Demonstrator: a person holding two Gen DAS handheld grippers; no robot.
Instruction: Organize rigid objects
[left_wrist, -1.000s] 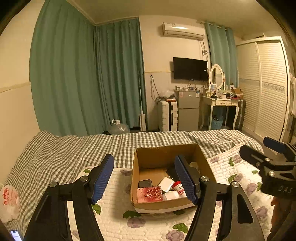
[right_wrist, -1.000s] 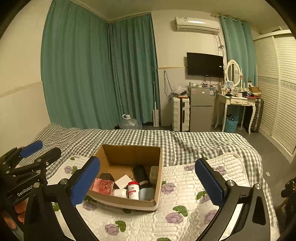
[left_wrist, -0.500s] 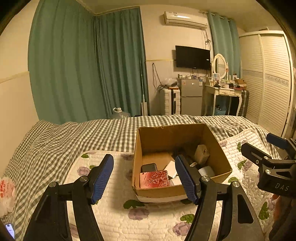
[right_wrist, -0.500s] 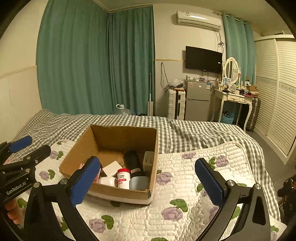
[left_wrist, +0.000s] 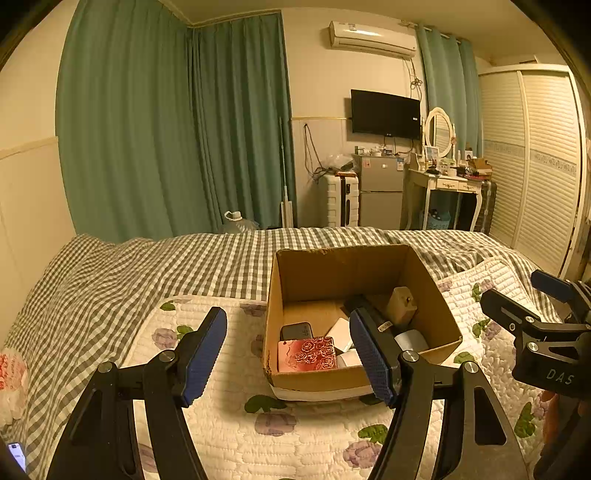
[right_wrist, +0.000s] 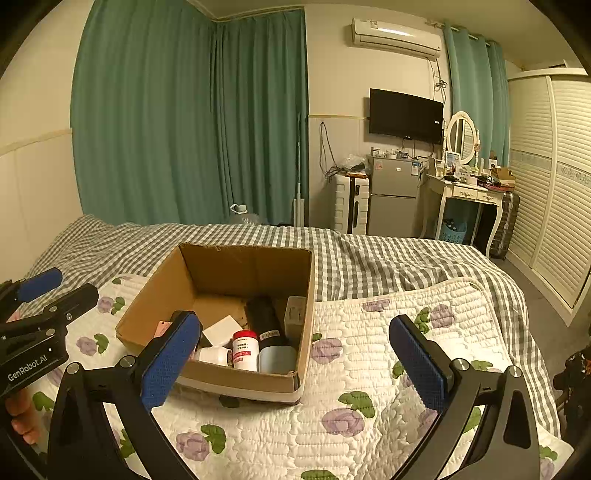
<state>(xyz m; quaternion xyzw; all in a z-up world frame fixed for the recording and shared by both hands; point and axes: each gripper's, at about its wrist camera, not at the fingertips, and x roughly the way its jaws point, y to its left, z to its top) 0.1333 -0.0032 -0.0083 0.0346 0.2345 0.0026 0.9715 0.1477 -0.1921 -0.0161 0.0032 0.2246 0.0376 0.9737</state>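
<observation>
Likely to tip or slide the cardboard box (right_wrist: 255, 384) on the soft quilted bed (right_wrist: 369, 424) when reaching both empty, wide-apart jaws among the crowded bottles (right_wrist: 244, 350) and red rose-patterned case (left_wrist: 306, 353) packed at its near end.

This is a bedroom in a home. A bed with a grey-and-white checked cover (left_wrist: 192, 266) and a white floral quilted pad (right_wrist: 369, 369) fills the foreground. Long teal curtains (left_wrist: 166, 129), a white wall-mounted air conditioner (right_wrist: 397, 37), a black flat television (left_wrist: 385, 113), a white dressing table with an oval mirror (right_wrist: 461, 184), what looks like a small silver fridge (right_wrist: 393, 195), and a white louvred wardrobe (left_wrist: 535, 177) line the walls.
</observation>
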